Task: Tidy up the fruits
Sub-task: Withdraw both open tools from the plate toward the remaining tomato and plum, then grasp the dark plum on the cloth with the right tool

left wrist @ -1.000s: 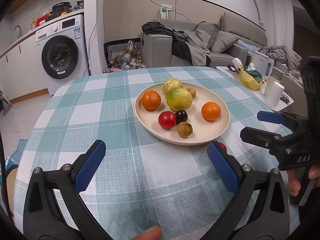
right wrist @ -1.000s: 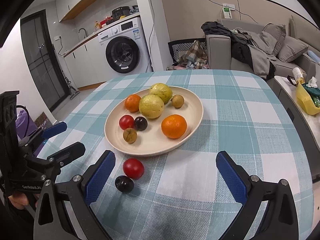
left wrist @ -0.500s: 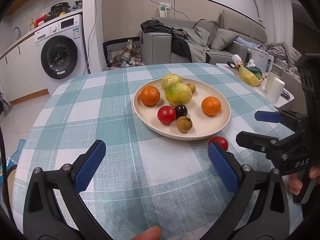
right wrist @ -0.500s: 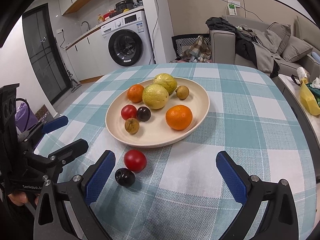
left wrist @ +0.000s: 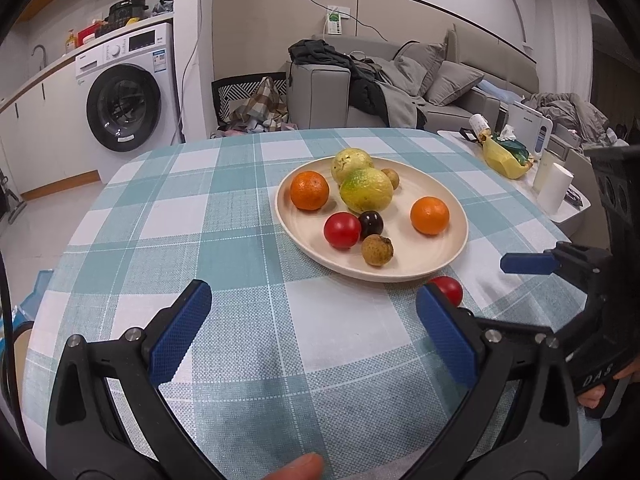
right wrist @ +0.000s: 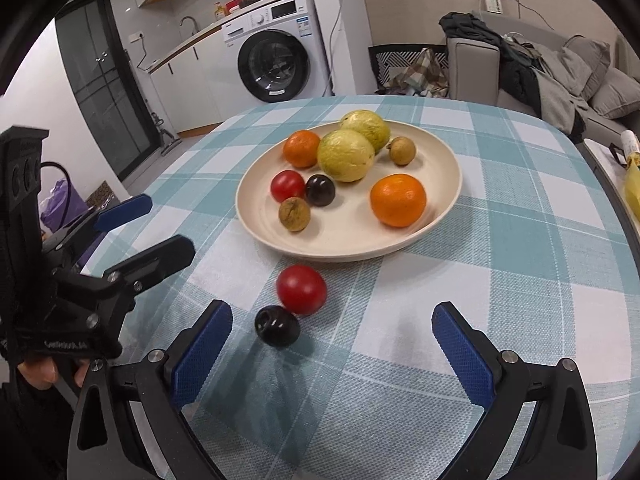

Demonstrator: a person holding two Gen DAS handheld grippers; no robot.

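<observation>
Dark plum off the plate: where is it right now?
In the right wrist view, the dark plum lies on the tablecloth, touching the loose red tomato, near the right claw's left finger.

cloth point(right wrist: 400, 320) ahead bare | left: red tomato point(right wrist: 301, 289), dark plum point(right wrist: 277, 325) | beyond: plate point(right wrist: 440, 152)

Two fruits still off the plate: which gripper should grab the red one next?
Right. The right gripper is open with the red fruit and dark fruit just ahead; the left gripper faces bare cloth, the red fruit beside its right finger.
</observation>
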